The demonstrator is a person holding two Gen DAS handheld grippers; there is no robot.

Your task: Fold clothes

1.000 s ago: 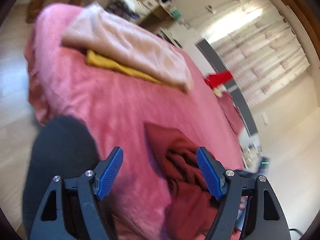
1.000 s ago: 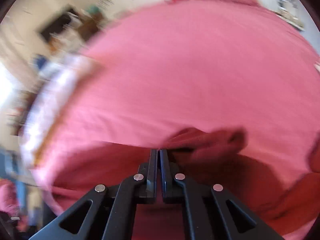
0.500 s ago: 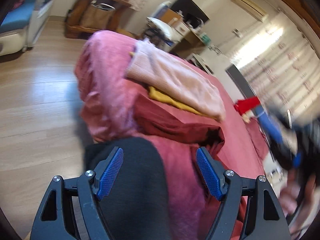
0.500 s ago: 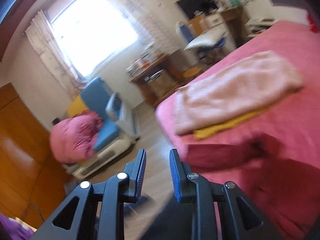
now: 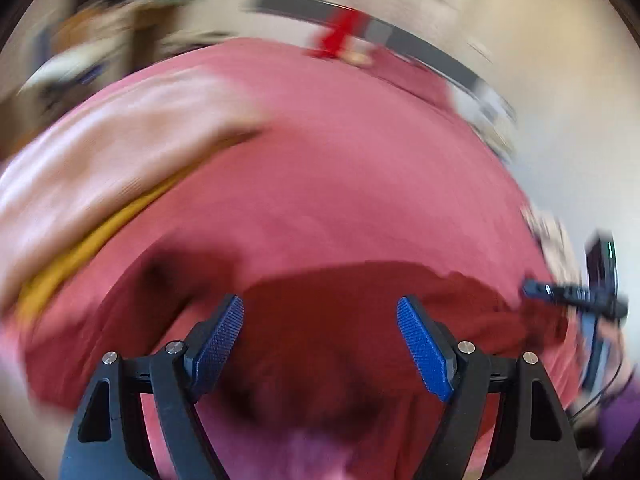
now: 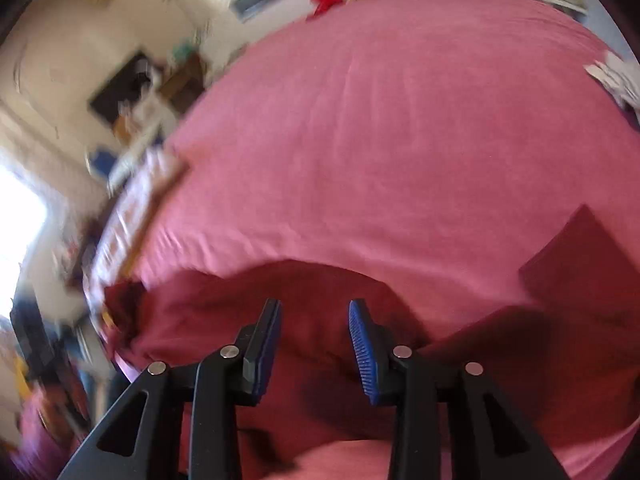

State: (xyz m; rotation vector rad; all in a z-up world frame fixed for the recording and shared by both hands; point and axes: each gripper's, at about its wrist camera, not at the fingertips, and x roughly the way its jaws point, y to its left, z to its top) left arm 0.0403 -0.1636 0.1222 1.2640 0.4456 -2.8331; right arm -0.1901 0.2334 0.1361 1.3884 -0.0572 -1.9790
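A dark red garment (image 5: 360, 312) lies spread low across the near part of the pink-covered bed, its far edge running roughly level in the left wrist view, its surface creased and shadowed; the blur hides finer detail. In the right wrist view the same dark red garment (image 6: 320, 312) stretches across the near side, with one flat squared corner (image 6: 584, 260) lying out to the right. Farther off to the left, a folded pale pink garment (image 5: 120, 136) rests on top of a folded mustard-yellow one (image 5: 80, 252).
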